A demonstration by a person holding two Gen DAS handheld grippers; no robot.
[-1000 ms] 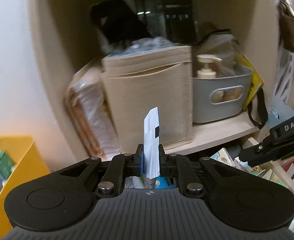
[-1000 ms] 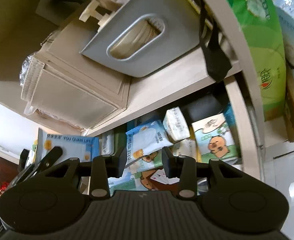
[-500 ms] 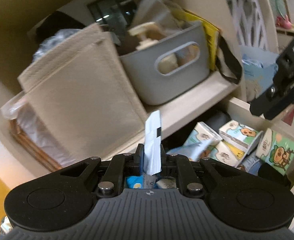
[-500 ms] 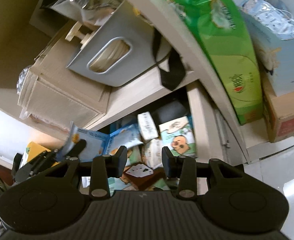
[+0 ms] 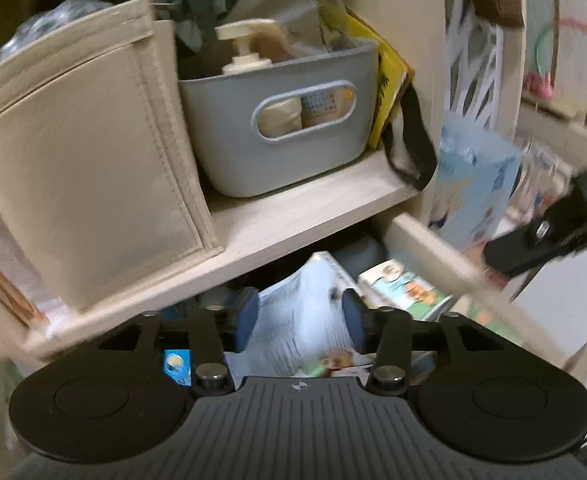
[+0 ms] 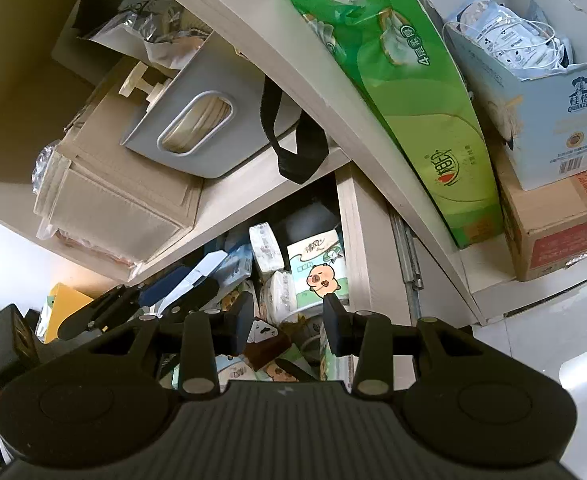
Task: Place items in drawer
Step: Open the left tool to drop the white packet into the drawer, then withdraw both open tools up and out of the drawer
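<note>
Left hand-held gripper (image 5: 299,320) parted, packet (image 6: 203,270) lengthwise toward drawer (image 6: 347,240)

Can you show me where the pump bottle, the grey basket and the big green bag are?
pump bottle (image 5: 246,65), left wrist view, on its cream neck.
grey basket (image 5: 233,140), left wrist view, on its front wall.
green bag (image 6: 425,92), right wrist view, on its printed side.

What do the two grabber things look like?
Both are black plastic. Each has a ribbed grey-black body, two round discs at the sides and silver bolts. The left gripper has blue pads on its jaws. The right gripper has dark pads.
</note>
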